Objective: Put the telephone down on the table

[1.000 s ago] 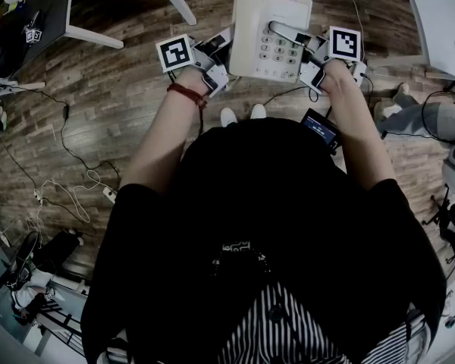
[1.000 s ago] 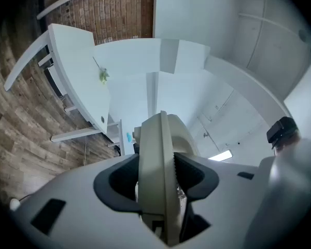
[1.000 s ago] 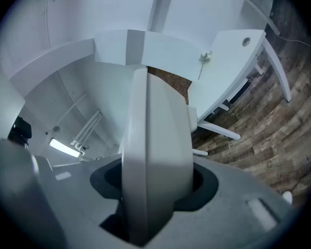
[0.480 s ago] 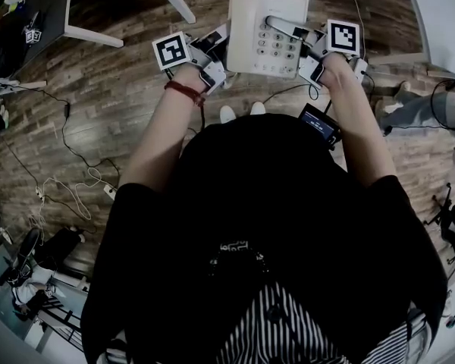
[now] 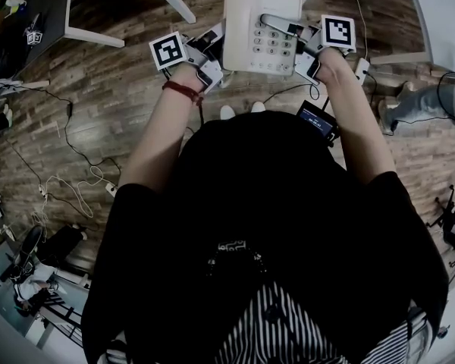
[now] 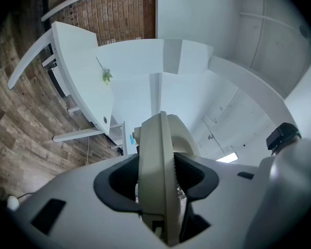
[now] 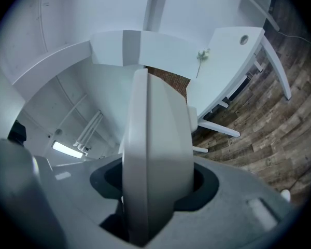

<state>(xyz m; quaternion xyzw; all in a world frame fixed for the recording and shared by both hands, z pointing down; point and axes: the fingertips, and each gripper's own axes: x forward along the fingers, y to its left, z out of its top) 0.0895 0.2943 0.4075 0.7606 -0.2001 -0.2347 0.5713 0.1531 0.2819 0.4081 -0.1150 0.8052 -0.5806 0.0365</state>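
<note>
Above the wooden floor [image 5: 98, 89], holding one telephone [image 5: 262, 29] aloft, short of one white tabletop [image 6: 83, 71]; left hand-held gripper [image 5: 212, 55] clamped on its left edge, right hand-held gripper [image 5: 303, 48] clamped on its right edge.

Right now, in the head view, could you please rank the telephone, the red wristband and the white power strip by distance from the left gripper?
1. telephone: clamped in the left gripper, at its right.
2. red wristband: on the wrist just behind the gripper.
3. white power strip: on the floor, far to the lower left.
</note>
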